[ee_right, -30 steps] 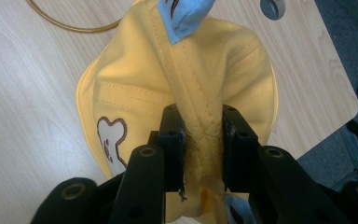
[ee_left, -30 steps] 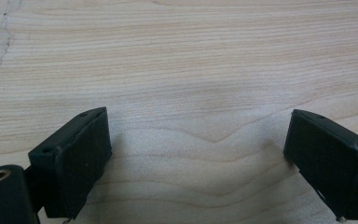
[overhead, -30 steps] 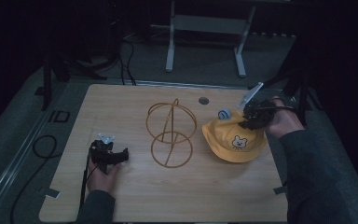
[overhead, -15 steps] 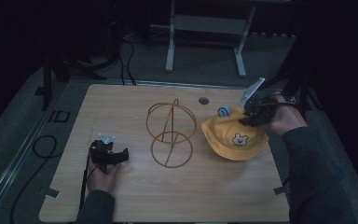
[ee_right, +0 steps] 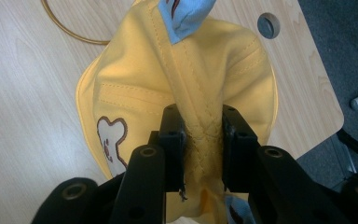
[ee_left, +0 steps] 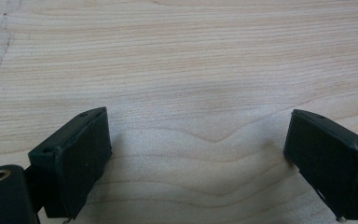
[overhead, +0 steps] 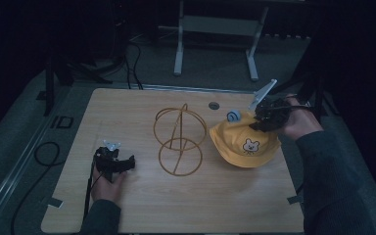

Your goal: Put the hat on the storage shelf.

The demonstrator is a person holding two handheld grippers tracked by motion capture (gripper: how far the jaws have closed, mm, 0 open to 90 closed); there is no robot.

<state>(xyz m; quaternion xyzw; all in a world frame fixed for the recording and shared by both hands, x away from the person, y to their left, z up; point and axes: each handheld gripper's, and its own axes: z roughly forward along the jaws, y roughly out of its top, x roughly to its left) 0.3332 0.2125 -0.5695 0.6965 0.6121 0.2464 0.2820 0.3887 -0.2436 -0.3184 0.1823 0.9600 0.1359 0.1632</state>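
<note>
At the near edge of the wooden table (overhead: 235,196), around seven o'clock, the left gripper (overhead: 113,162) rests on the board in the person's hand. Its own view shows what the high view cannot: the two black jaws stand wide apart with nothing between them, over pale wood with wavy grain.

At the table's middle stands a wire stand (overhead: 179,139), thin golden rod bent into upright hoops over a flat ring base.

Farther off, at about two o'clock, the right gripper (ee_right: 198,140) is clamped on the yellow hat (ee_right: 140,88). From above it reads as a soft dome with a small bear patch (overhead: 247,145). The right gripper view adds the detail: stitched cotton, a quilted seam band pinched up between the pads, and a light blue tab (ee_right: 184,14) at the far end. A round hole (overhead: 214,105) pierces the board just beyond.
</note>
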